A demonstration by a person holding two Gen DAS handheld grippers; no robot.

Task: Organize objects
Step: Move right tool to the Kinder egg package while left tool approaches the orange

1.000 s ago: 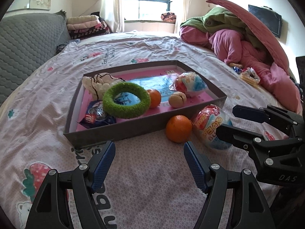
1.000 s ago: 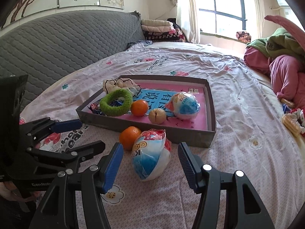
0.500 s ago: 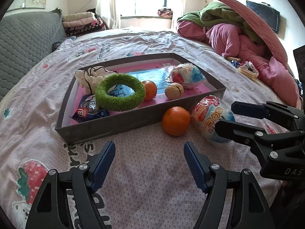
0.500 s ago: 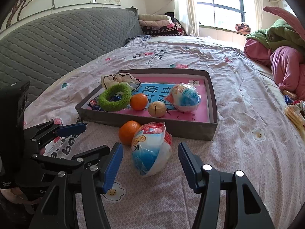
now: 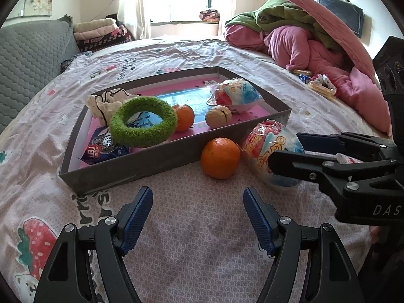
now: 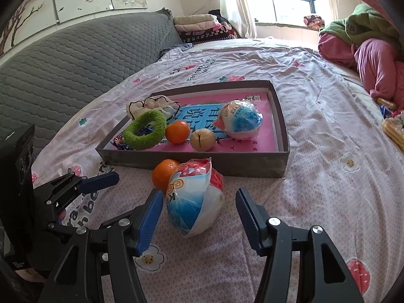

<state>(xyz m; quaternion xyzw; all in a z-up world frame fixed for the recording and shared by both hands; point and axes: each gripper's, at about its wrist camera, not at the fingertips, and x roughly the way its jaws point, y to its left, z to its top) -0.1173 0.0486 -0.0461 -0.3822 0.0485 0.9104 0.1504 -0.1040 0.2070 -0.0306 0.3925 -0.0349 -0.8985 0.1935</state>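
A bed with a printed pink sheet (image 5: pixel 192 247) fills both views. On it, in the middle of each frame, sits a grey shallow box (image 5: pixel 151 159) with a pink floor. The left gripper (image 5: pixel 198 217) takes the bottom of its own view, jaws wide, nothing but sheet between them. The right gripper (image 6: pixel 199 213) sits at the bottom of the right wrist view, jaws partly apart on either side of a wrapped egg-shaped toy (image 6: pixel 194 202) lying on the sheet just in front of the box; the left pad is very near the wrapper, the right pad clear of it. A second wrapped egg (image 6: pixel 240 120) lies inside the box at right, a green fuzzy ring (image 5: pixel 144 125) at left. One orange (image 5: pixel 220 157) rests on the sheet against the box front, touching the outer egg; another orange (image 5: pixel 184 117) and a walnut (image 5: pixel 218 116) lie inside
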